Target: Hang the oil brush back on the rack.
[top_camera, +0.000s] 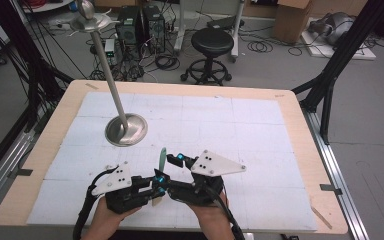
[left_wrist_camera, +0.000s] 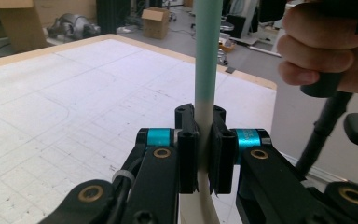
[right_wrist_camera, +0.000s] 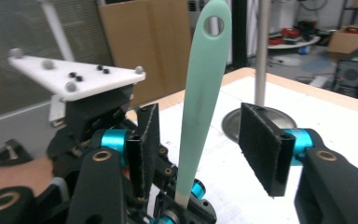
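A mint-green utensil handle (top_camera: 163, 159) with a hole at its top and a white lower part stands upright above the table's near middle. My left gripper (top_camera: 155, 192) is shut on the white lower part (left_wrist_camera: 204, 121), pads pressed on both sides (left_wrist_camera: 204, 149). My right gripper (top_camera: 170, 171) faces it from the right. In the right gripper view its jaws (right_wrist_camera: 205, 144) stand open on either side of the green handle (right_wrist_camera: 200, 93), with clear gaps and no pad touching it. The left gripper's white plate (right_wrist_camera: 74, 74) shows behind.
A metal stand (top_camera: 126, 129) with a round base and a tall leaning pole sits on the white mat (top_camera: 240, 125) at centre left, behind the grippers. Wooden table edges (top_camera: 300, 130) frame the mat. On the floor beyond are a black stool (top_camera: 212, 42), computers and cables.
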The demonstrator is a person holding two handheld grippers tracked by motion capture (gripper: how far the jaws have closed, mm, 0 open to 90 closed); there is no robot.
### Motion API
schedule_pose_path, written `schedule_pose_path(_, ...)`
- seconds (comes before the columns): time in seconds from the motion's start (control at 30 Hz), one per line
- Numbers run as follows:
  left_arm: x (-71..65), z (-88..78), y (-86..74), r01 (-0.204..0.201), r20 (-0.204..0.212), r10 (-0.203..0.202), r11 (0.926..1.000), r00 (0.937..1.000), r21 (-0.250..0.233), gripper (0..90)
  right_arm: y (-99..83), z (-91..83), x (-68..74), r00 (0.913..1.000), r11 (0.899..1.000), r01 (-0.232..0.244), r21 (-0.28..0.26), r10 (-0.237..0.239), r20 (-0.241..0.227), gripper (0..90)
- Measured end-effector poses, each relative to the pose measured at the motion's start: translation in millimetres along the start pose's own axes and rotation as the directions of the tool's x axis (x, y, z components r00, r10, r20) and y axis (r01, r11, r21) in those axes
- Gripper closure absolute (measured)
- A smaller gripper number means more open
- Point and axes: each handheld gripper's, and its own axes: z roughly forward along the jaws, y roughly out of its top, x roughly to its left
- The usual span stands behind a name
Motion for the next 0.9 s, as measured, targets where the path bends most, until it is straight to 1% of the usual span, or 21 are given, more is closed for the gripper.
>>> schedule_pose_path(0.1, -1.2, 2.3, 0.2, 0.0, -0.011, 0.0, 1.0, 0.9999, 0.002, 83.7, 0.8, 2.6, 1.4, 0.9997, 1.0, -0.012, 0.007, 0.012, 0.02, 55.7)
schedule_pose_path(0.17, -2.0, 3.5, 0.1, 0.001, -0.019, -0.001, 1.0, 0.9998, 0.007, 83.7, 0.7, 4.7, 1.4, 0.9991, 0.999, -0.034, 0.02, 0.034, 0.025, 61.1)
schedule_pose_path(0.2, -2.2, 3.8, 0.0, 0.003, -0.02, -0.003, 0.9999, 0.9998, 0.01, 83.7, 0.7, 4.7, 1.4, 0.9991, 0.999, -0.034, 0.02, 0.034, 0.025, 61.1)
schedule_pose_path(0.23, -2.5, 4.2, -0.2, 0.003, -0.022, -0.003, 1.0, 0.9998, 0.008, 83.7, 0.4, 5.0, 1.1, 0.9987, 0.999, -0.043, 0.021, 0.042, 0.029, 63.0)
schedule_pose_path(0.27, -2.9, 4.2, -0.2, 0.002, -0.023, -0.002, 1.0, 0.9997, 0.009, 83.7, 0.3, 5.2, 0.6, 0.998, 0.998, -0.053, 0.028, 0.052, 0.035, 67.0)
schedule_pose_path(0.3, -3.1, 4.3, -0.3, 0.003, -0.027, -0.003, 1.0, 0.9996, 0.007, 83.7, 0.3, 5.2, 0.6, 0.998, 0.998, -0.053, 0.028, 0.052, 0.035, 67.0)
schedule_pose_path(0.33, -3.1, 4.3, -0.2, 0.005, -0.028, -0.005, 1.0, 0.9996, 0.007, 83.7, 0.3, 4.8, -0.2, 0.9976, 0.998, -0.058, 0.027, 0.057, 0.039, 69.9)
schedule_pose_path(0.37, -3.1, 4.3, -0.2, 0.005, -0.03, -0.005, 1.0, 0.9995, 0.008, 83.7, 0.3, 4.8, -0.2, 0.9976, 0.998, -0.058, 0.027, 0.057, 0.039, 69.9)
schedule_pose_path(0.43, -2.7, 4.7, -0.2, 0.004, -0.026, -0.004, 0.9999, 0.9997, 0.013, 83.7, 0.5, 4.3, -0.5, 0.9971, 0.997, -0.068, 0.026, 0.067, 0.035, 73.1)
schedule_pose_path(0.47, -3.0, 5.1, -0.4, 0.002, -0.029, -0.002, 0.9999, 0.9996, 0.015, 83.7, 0.2, 4.3, -0.8, 0.9969, 0.997, -0.074, 0.033, 0.073, 0.03, 74.3)
schedule_pose_path(0.6, -3.3, 5.8, -0.8, -0.002, -0.027, 0.003, 0.9999, 0.9996, 0.015, 83.7, 0.3, 4.2, -0.9, 0.9965, 0.996, -0.082, 0.039, 0.081, 0.021, 75.3)
schedule_pose_path(0.7, -2.9, 5.3, -0.6, -0.003, -0.004, 0.003, 0.9999, 1.0, 0.01, 83.5, 0.9, 2.9, -0.7, 0.9973, 0.997, -0.073, 0.038, 0.073, 0.005, 76.0)
schedule_pose_path(0.73, -1.9, 5.2, -0.5, 0.007, 0.02, -0.007, 0.9999, 0.9998, 0.011, 79.9, 1.3, 2.0, -1.0, 0.9976, 0.997, -0.068, 0.04, 0.069, -0.007, 76.2)
schedule_pose_path(0.77, -0.6, 5.2, 0.0, 0.017, 0.045, -0.017, 0.9997, 0.9989, 0.016, 79.9, 1.3, 2.0, -1.0, 0.9976, 0.997, -0.068, 0.04, 0.069, -0.007, 76.2)
schedule_pose_path(0.8, 1.9, 3.8, 0.6, 0.018, 0.072, -0.019, 0.9998, 0.9972, 0.011, 72.4, 1.5, 0.6, -2.2, 0.9986, 0.997, -0.052, 0.052, 0.052, -0.009, 76.4)
schedule_pose_path(0.83, 1.9, 3.8, 0.6, 0.018, 0.072, -0.019, 0.9998, 0.9972, 0.011, 68.4, 1.5, 0.6, -2.2, 0.9986, 0.997, -0.052, 0.052, 0.052, -0.009, 76.4)
schedule_pose_path(0.87, 5.2, 1.4, 1.5, 0.036, 0.092, -0.037, 0.9993, 0.9951, 0.008, 65.0, 1.1, -2.2, -6.3, 0.9977, 0.997, -0.057, 0.046, 0.058, -0.035, 76.5)
schedule_pose_path(0.9, 5.2, 1.4, 1.5, 0.036, 0.092, -0.037, 0.9993, 0.9951, 0.008, 62.9, 1.1, -2.2, -6.3, 0.9977, 0.997, -0.057, 0.046, 0.058, -0.035, 76.5)
